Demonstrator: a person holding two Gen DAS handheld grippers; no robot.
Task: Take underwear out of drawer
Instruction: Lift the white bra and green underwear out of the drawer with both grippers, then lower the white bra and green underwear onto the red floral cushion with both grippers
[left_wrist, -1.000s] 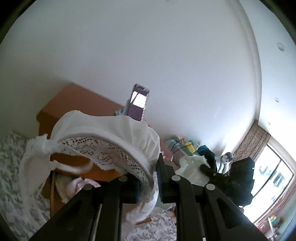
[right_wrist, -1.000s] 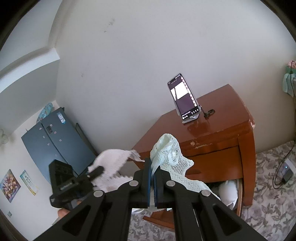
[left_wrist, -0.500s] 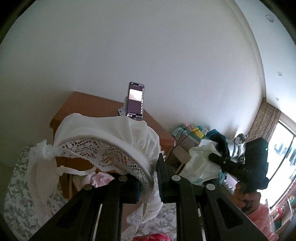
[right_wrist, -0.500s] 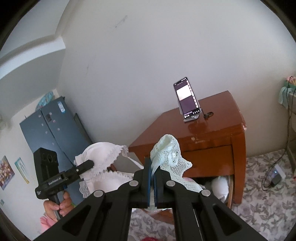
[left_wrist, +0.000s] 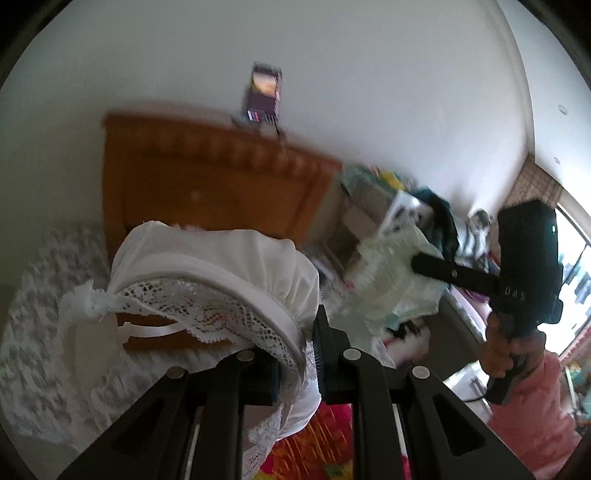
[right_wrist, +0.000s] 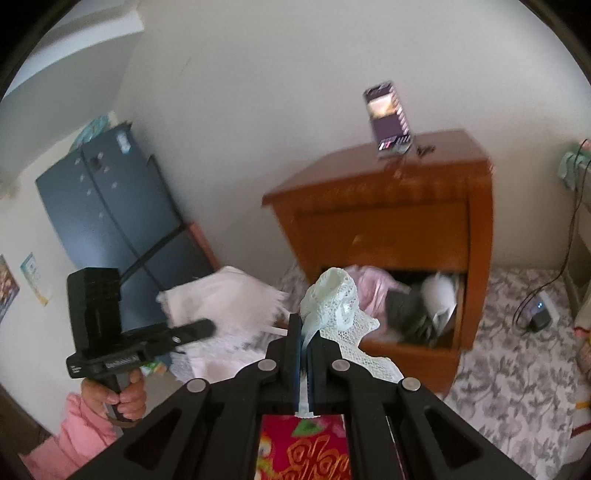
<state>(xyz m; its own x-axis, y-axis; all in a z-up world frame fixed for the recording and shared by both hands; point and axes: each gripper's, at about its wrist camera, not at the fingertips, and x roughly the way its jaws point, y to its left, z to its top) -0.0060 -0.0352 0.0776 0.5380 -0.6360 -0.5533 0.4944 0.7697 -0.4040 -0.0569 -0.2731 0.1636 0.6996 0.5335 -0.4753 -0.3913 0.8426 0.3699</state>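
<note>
Standing against the far wall was a brown wooden nightstand (right_wrist: 391, 221), and on its top a phone (right_wrist: 388, 118) was propped upright in a stand, screen lit. Left of it, in the right wrist view, a dark blue cabinet (right_wrist: 107, 206) leaned by the wall. A charger and cable (right_wrist: 537, 314) lay on the grey flowered floor covering (right_wrist: 517, 369) to the right. Near the lens, a red and gold patterned cloth (right_wrist: 306, 450) showed under the tongs. In the left wrist view a heap of clothes and boxes (left_wrist: 399, 206) crowded the right side, by a curtain (left_wrist: 539, 184) and a bright window.

Nothing stood between the tongs and the open bottom drawer (right_wrist: 399, 332); pink, grey and white garments (right_wrist: 406, 299) were bunched inside it.

And the underwear was out! The left gripper (left_wrist: 299, 354) was pinched narrow on a white bra (left_wrist: 207, 273), its cream cup ballooning up and left, a lace band and a thin strap hanging below. That bra hung in the air, well in front of the nightstand. The right gripper (right_wrist: 303, 354) was clamped tight on pale mint lace underwear (right_wrist: 332, 302), which stood up in a crumpled peak above the closed pads with a lace edge trailing right. It was held clear of the drawer, nearer than its front. A hand (right_wrist: 118, 395) in a pink sleeve gripped the left handle.
</note>
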